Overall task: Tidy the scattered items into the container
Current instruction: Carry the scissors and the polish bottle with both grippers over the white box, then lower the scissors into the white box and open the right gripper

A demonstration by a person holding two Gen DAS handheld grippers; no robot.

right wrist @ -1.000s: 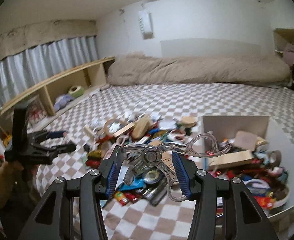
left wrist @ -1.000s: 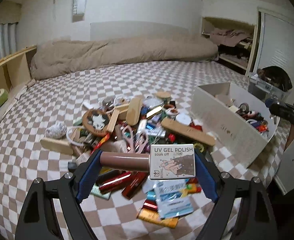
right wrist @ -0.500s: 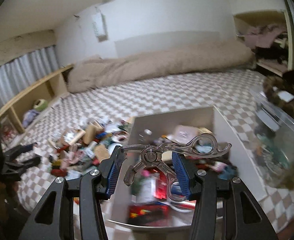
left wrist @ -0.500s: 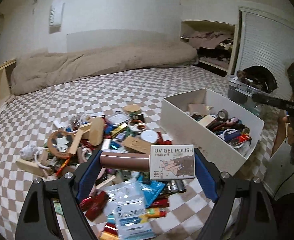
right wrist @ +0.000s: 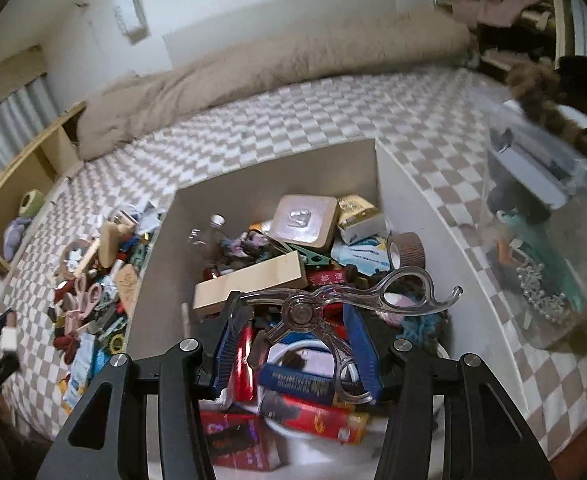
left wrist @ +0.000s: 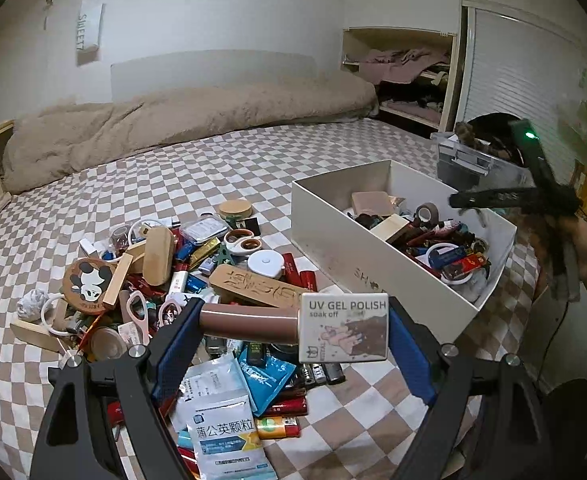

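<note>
My left gripper (left wrist: 289,330) is shut on a UV gel polish bottle (left wrist: 293,326) with a brown cap and white label, held crosswise above the pile of scattered items (left wrist: 197,276) on the checkered bed. The white container (left wrist: 333,236), part full, stands to its right. My right gripper (right wrist: 297,334) is shut on clear plastic scissors (right wrist: 333,304) and hangs over the container (right wrist: 161,264), just above its contents. The right gripper also shows in the left wrist view (left wrist: 505,196) over the container's far side.
A clear plastic bin (right wrist: 541,208) with small things stands right of the container. A beige duvet (left wrist: 173,120) lies along the wall. Wooden shelves (right wrist: 25,168) run along the left. The pile (right wrist: 93,280) lies left of the container.
My right gripper has carried the scissors from the pile to above the container and lower. My left gripper has swung right with the bottle, bringing the container closer.
</note>
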